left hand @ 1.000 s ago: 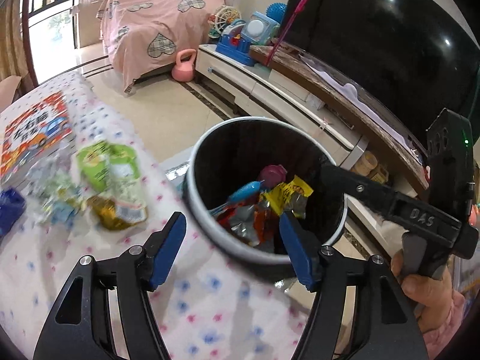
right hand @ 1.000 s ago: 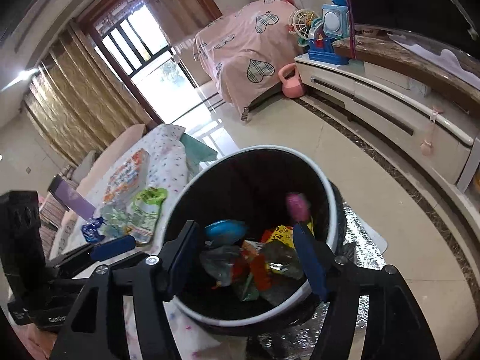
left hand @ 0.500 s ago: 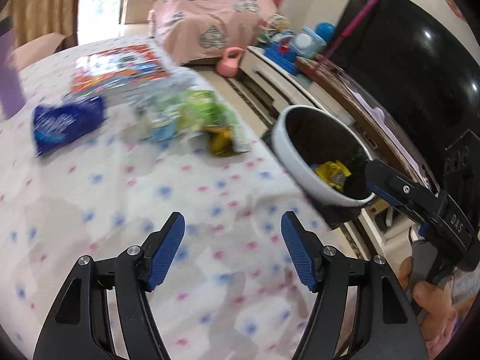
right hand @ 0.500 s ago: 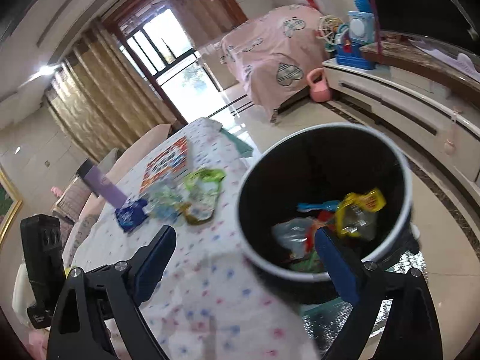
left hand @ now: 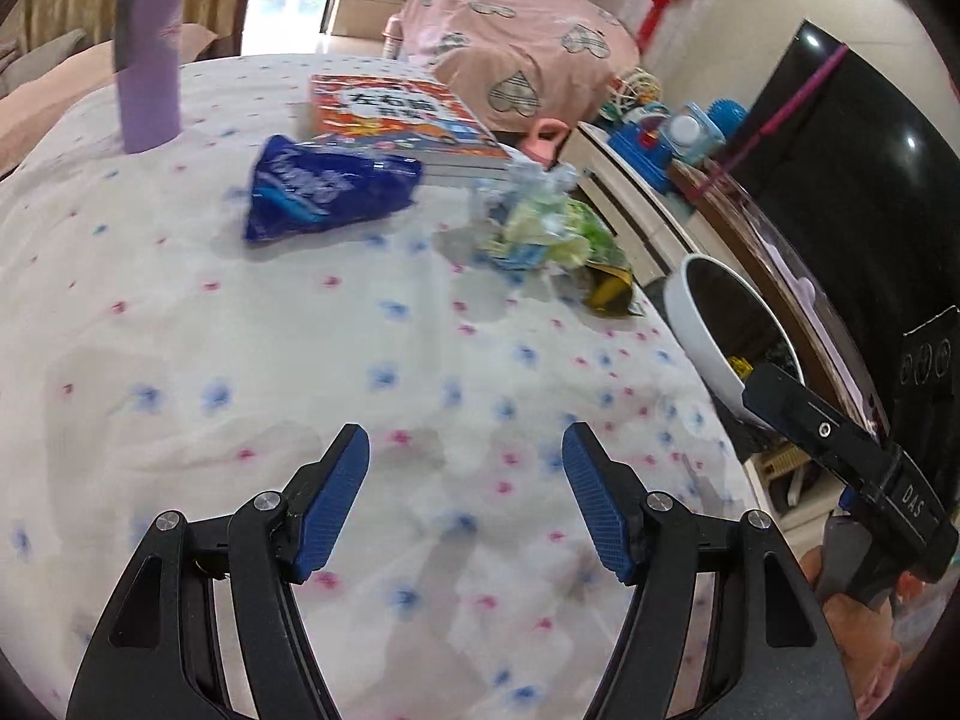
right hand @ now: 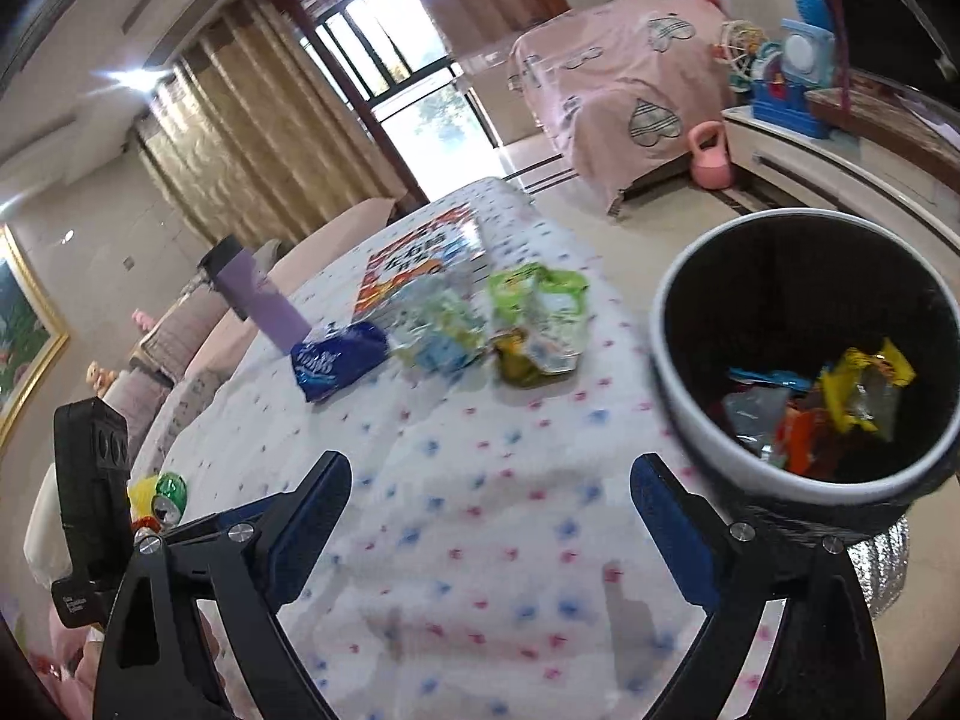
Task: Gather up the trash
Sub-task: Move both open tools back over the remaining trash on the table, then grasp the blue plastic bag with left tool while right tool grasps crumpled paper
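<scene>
The left gripper [left hand: 465,498] stands with its blue-padded jaws apart and nothing between them, only the flower-dotted tablecloth [left hand: 240,360] below. The right gripper [right hand: 489,531] has its jaws spread very wide, having just been opening, and they too are empty over the cloth.

From the left gripper, the trash on the table lies well ahead. A blue crinkled packet [left hand: 327,189] sits toward 11 o'clock, and a heap of pale green and clear wrappers [left hand: 543,228] toward 1 o'clock, with a yellow-and-dark wrapper end [left hand: 609,291] at its near right edge. All are well apart from the fingertips. Behind them lies a red and white book [left hand: 396,114], and at far 10 o'clock a purple tumbler [left hand: 147,54] stands upright.

From the right gripper, the same blue packet [right hand: 339,360] lies at 11 o'clock, the clear wrappers [right hand: 435,327] at about 12, and a green and white bag [right hand: 540,318] just right of them, all clear of the jaws. The white-rimmed bin [right hand: 678,372] stands beside the table at 2 o'clock, just past the right finger; inside it lie a yellow wrapper [right hand: 864,384], a blue one, and red and silvery scraps. Motion blur softens the wrappers, so how many pieces make up the heap is hard to say

At 9 o'clock the other gripper's black body [right hand: 90,510] shows
</scene>
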The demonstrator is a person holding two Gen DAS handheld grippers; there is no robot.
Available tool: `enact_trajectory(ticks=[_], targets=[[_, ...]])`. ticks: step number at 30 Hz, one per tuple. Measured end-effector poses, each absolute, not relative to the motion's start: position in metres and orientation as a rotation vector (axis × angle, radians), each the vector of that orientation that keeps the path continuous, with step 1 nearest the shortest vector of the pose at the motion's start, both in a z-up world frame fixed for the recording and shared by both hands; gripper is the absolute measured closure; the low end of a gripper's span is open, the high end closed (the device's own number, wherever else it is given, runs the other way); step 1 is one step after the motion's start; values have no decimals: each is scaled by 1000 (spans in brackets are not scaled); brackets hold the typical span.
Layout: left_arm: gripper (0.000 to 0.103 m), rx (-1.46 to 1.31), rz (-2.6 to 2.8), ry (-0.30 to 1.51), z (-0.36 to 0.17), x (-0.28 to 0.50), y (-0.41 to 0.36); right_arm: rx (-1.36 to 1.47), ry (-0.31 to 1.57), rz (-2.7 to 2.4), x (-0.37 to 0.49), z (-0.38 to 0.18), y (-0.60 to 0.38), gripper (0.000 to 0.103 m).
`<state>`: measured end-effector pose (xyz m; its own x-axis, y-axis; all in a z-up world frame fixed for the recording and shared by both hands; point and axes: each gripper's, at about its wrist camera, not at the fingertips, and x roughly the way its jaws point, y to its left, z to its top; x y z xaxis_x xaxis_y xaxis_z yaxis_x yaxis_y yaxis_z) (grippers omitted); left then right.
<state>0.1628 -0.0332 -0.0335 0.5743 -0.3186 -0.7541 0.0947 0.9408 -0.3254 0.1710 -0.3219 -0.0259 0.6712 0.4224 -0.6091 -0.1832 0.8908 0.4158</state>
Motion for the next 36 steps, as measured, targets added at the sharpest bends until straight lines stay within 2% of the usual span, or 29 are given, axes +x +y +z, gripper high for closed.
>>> enact_trajectory(ticks=[19,36], targets=[[35,-289,-178,901,-33,187,12,252,768,402,207,-23,-262,8],[35,-251,-135,839,-22,273,40,189,784,401,280,-24,-242,8]])
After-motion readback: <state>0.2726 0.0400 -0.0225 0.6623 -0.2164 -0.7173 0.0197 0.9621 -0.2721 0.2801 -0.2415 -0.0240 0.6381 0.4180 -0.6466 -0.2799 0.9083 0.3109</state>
